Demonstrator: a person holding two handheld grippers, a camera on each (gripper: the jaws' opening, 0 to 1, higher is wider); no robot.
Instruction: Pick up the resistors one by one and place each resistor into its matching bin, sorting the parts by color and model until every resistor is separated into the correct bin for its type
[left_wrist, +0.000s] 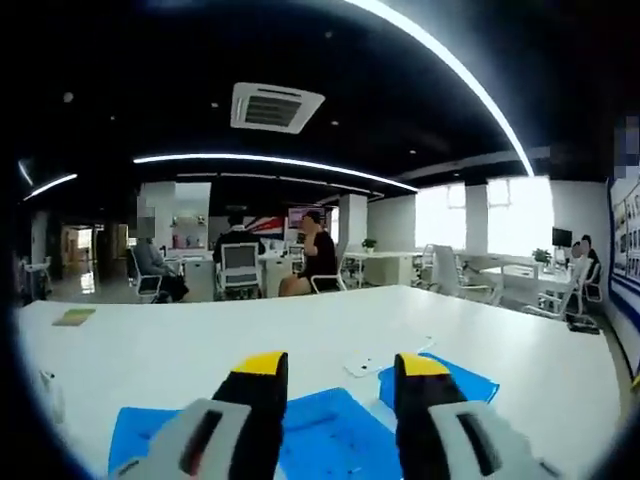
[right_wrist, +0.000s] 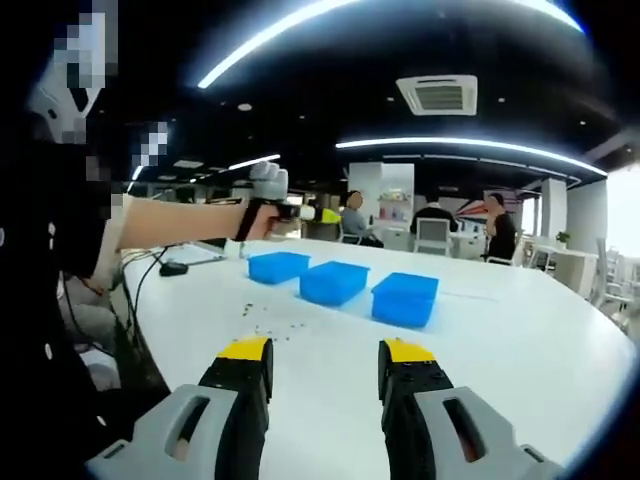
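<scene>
Three blue bins (right_wrist: 277, 266) (right_wrist: 333, 282) (right_wrist: 405, 298) stand in a row on the white table (right_wrist: 520, 340). Small resistors (right_wrist: 262, 326) lie scattered on the tabletop in front of them. My right gripper (right_wrist: 325, 352) is open above the table, short of the resistors, with nothing between its yellow-tipped jaws. A person's hand holds my left gripper (right_wrist: 268, 192) raised high over the far left bin. In the left gripper view, my left gripper (left_wrist: 340, 368) is open and empty above the blue bins (left_wrist: 325, 435).
A black cable and a small black device (right_wrist: 172, 268) lie near the table's left edge. A yellow-green pad (left_wrist: 73, 317) and a small white item (left_wrist: 362, 366) rest on the table. People sit at desks on office chairs (left_wrist: 239, 270) beyond the far edge.
</scene>
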